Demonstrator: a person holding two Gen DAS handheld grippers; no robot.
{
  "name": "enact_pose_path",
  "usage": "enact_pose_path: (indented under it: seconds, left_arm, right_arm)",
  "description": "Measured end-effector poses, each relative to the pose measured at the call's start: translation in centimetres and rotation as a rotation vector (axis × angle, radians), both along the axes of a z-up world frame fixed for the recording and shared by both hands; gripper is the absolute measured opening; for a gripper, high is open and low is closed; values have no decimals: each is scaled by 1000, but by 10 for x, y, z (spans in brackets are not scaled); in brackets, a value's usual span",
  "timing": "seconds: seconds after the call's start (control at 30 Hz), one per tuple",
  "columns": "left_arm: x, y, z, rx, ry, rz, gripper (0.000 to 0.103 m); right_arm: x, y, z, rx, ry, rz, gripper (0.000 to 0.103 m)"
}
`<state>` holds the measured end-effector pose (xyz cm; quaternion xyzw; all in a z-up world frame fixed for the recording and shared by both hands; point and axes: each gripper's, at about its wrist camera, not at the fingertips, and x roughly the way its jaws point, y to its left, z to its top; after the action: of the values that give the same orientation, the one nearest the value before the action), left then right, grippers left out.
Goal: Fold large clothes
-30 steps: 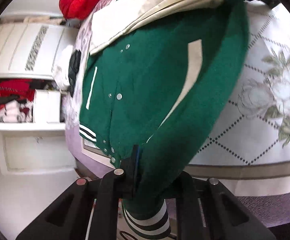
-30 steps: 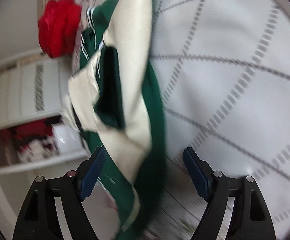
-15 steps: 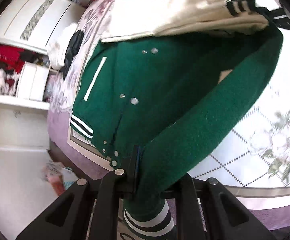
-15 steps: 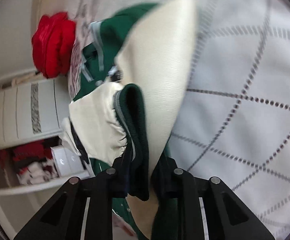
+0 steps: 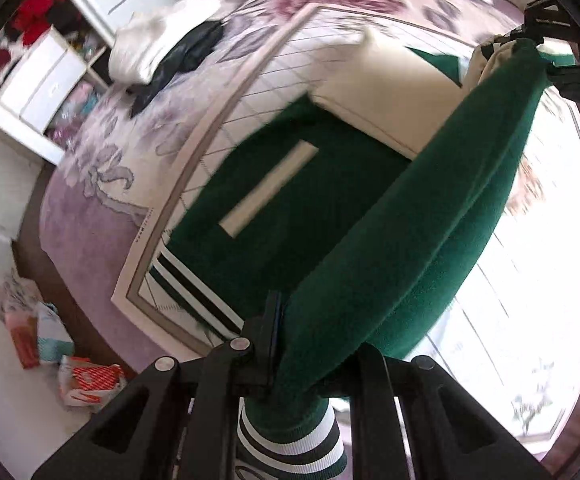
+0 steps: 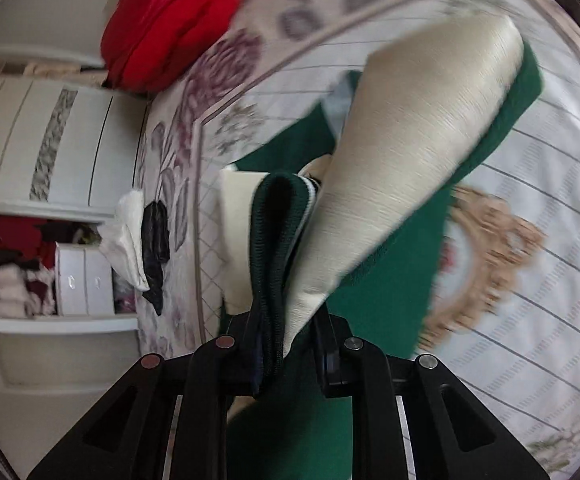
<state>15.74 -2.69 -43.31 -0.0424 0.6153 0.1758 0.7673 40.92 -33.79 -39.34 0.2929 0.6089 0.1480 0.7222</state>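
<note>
Your green jacket (image 5: pixel 322 200) hangs partly lifted over the patterned bedspread (image 5: pixel 102 168), its lower body resting there. Your left gripper (image 5: pixel 290 344) pinches the hem edge (striped ribbing below); your right gripper (image 6: pixel 286 336), jaws just closed, clamps the dark ribbed collar (image 6: pixel 278 240) and cream sleeve (image 6: pixel 402 152).

Daylight fills the room, and in the left wrist view the bedspread (image 5: pixel 530 280) at the right washes out to near white. Motion blur smears the quilted lines and floral print in both views, and the cream sleeve (image 6: pixel 418 152) looks streaked. The fisheye lens bows straight edges, and dark vignetting rings each frame.
</note>
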Motion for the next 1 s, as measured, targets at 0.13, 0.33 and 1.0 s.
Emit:
enact_pose_path:
  seconds: [0.13, 0.33, 1.0]
  left_arm:
    - [20, 67, -25, -73, -16, 67, 10]
    - [52, 148, -87, -135, 21, 92, 14]
    - [45, 202, -133, -201, 83, 146, 72]
  right_arm:
    - [44, 108, -16, -88, -2, 65, 21]
    - [90, 209, -75, -213, 32, 152, 21]
    - [-85, 145, -105, -164, 109, 149, 75]
